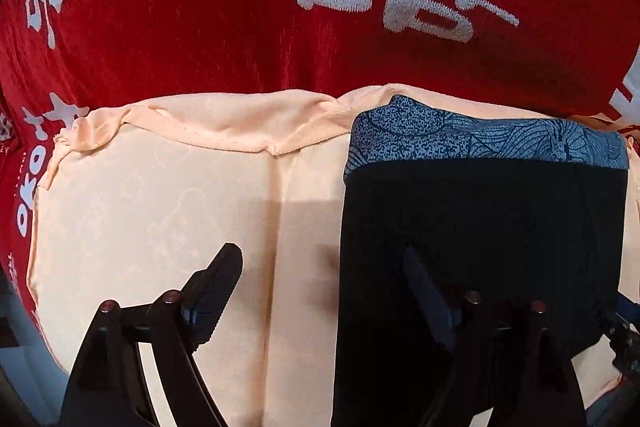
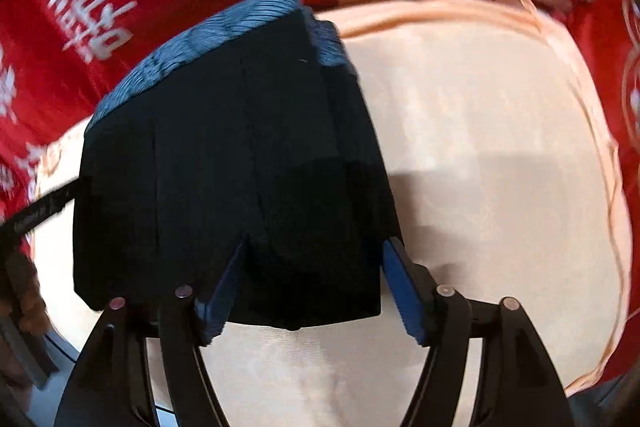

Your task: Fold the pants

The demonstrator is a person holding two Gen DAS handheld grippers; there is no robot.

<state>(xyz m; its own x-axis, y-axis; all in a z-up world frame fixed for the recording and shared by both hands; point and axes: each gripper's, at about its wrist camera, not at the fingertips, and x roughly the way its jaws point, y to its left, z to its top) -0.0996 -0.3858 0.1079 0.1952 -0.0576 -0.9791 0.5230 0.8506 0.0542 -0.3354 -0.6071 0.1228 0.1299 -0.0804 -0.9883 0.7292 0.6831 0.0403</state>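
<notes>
pants: your black pants lie as a compact folded block on the peach cloth; blue patterned waistband at the far edge, facing the red cloth.
fold state: looks like most folds are done, edges roughly squared, layers stacked; near hem sits flat in the right wrist view.
left to do: judging from this, maybe one last tidy or press. You could call it near finished; can't tell if another fold is wanted.
right gripper: your right gripper is spread wide, blue pads either side of the near edge of the pants, nothing pinched.
left gripper: your left gripper is also spread apart, one finger over bare peach cloth, the other finger dark against the pants; contact can't be told. Holding nothing.
other tool in view: the left gripper's tip pokes in at the left edge of the right wrist view, just beside the pants.
surface: peach cloth spread flat, far hem rumpled and rolled; under it a red cloth with white printed characters.
room: barely visible, dark corners only; a pale floor strip at lower left. Right view is motion-blurred.
</notes>
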